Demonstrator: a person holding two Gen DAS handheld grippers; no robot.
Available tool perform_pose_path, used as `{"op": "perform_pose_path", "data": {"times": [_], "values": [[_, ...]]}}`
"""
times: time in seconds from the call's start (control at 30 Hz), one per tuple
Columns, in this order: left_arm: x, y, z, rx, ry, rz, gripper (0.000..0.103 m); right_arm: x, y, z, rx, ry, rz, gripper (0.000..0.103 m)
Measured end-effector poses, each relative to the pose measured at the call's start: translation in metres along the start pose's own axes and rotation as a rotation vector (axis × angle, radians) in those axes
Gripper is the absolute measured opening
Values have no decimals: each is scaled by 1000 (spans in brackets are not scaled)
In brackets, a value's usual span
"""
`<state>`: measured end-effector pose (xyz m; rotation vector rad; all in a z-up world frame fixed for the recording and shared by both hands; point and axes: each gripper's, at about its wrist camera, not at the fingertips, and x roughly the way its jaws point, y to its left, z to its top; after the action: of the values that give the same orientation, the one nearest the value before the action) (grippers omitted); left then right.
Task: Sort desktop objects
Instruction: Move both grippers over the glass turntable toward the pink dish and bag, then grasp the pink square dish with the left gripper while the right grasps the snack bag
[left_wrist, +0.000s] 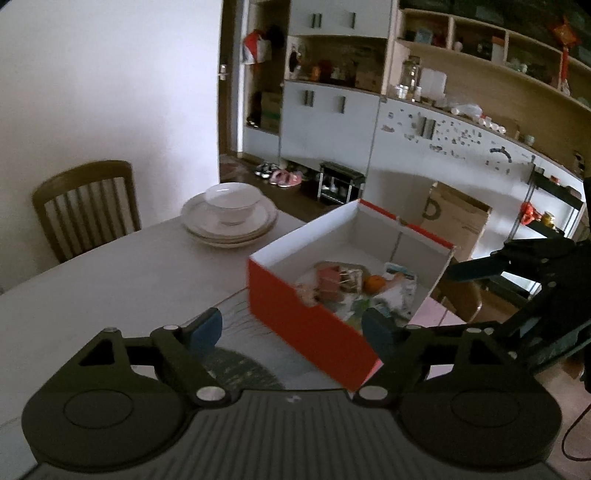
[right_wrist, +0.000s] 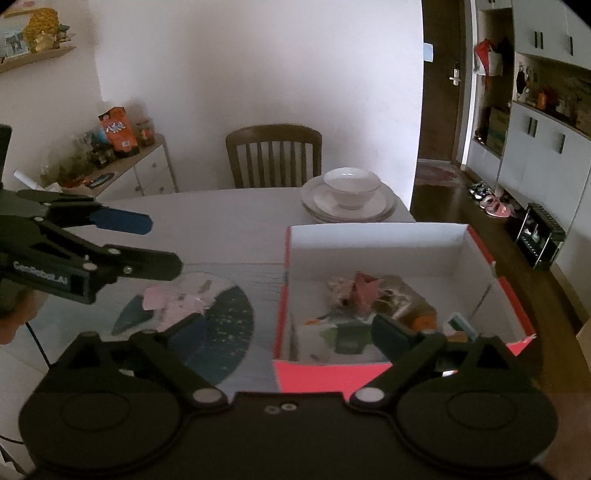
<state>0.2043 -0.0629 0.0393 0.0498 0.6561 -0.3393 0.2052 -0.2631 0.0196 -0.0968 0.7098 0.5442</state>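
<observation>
A red box with a white inside (left_wrist: 303, 325) (right_wrist: 369, 240) stands on the table. In it lie a pink packet (right_wrist: 364, 291), an orange (left_wrist: 373, 283), paper items and a green-printed card (right_wrist: 347, 336). A pink wrapped item (right_wrist: 177, 302) lies on a dark round mat (right_wrist: 221, 332) left of the box. My left gripper (left_wrist: 291, 328) is open and empty, hovering by the box's near red wall. My right gripper (right_wrist: 277, 332) is open and empty, straddling the box's left front corner. The left gripper also shows in the right wrist view (right_wrist: 147, 240).
A white bowl (right_wrist: 351, 186) sits on stacked plates (left_wrist: 229, 225) at the table's far side. A wooden chair (right_wrist: 273, 155) stands behind the table. A sideboard with snacks (right_wrist: 122, 158) is at the left. Cabinets and shelves (left_wrist: 424, 110) line the room.
</observation>
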Motion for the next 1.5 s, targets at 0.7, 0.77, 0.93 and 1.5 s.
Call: {"op": "perform_pose_path", "data": {"times": [0.7, 0.77, 0.93, 1.5], "values": [[-15, 99, -84, -146, 75, 142, 103, 48, 90, -3, -37, 21, 14, 98], [-10, 108, -88, -165, 87, 156, 103, 55, 96, -5, -38, 28, 16, 98], [8, 130, -98, -211, 122, 220, 103, 72, 106, -7, -42, 43, 18, 98], [84, 165, -112, -300, 233, 292, 103, 138, 121, -15, -97, 107, 29, 96]]}}
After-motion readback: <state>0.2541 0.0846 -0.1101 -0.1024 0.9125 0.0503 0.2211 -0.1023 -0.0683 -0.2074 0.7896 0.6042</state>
